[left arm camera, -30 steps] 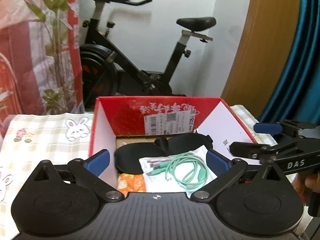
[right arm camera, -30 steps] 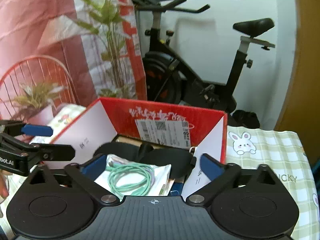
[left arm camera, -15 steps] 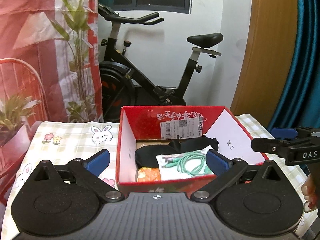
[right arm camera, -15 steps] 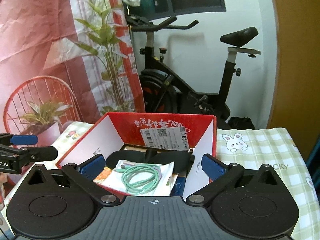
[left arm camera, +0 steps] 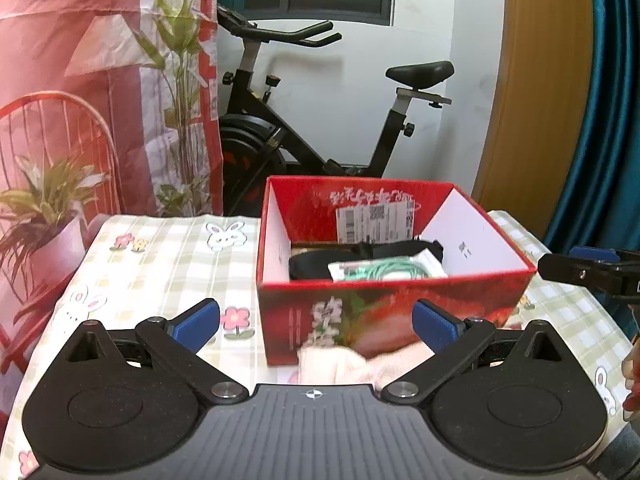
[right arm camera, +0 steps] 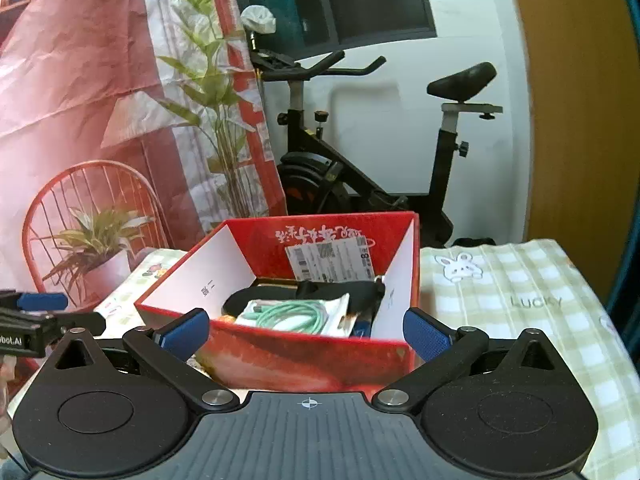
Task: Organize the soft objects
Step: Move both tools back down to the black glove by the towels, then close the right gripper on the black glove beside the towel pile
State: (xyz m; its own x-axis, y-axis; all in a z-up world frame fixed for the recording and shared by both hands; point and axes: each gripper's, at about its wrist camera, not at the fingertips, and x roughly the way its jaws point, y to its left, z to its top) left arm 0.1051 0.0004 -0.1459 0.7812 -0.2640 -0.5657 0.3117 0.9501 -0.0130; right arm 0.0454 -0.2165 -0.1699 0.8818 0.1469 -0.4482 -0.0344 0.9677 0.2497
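A red cardboard box (left arm camera: 384, 308) (right arm camera: 304, 356) stands on the checked tablecloth. Inside lie a black soft item (left arm camera: 312, 266) (right arm camera: 240, 300) and a white packet with a green coiled cable (left arm camera: 384, 270) (right arm camera: 296, 314). A pale pink cloth (left arm camera: 352, 368) lies on the table in front of the box, low in the left wrist view. My left gripper (left arm camera: 316, 320) is open, pulled back from the box with nothing between its fingers. My right gripper (right arm camera: 306, 330) is open too, in front of the box's near wall.
The table (left arm camera: 160, 264) (right arm camera: 520, 292) has a rabbit-print checked cloth. Behind it stand an exercise bike (left arm camera: 320, 120), a potted plant (left arm camera: 44, 216) with a red wire chair, and a red curtain. A wooden door and a blue curtain are at the right.
Both grippers have drawn back and up from over the box. The box now looks farther away, and its front wall and the pink cloth have come into view.
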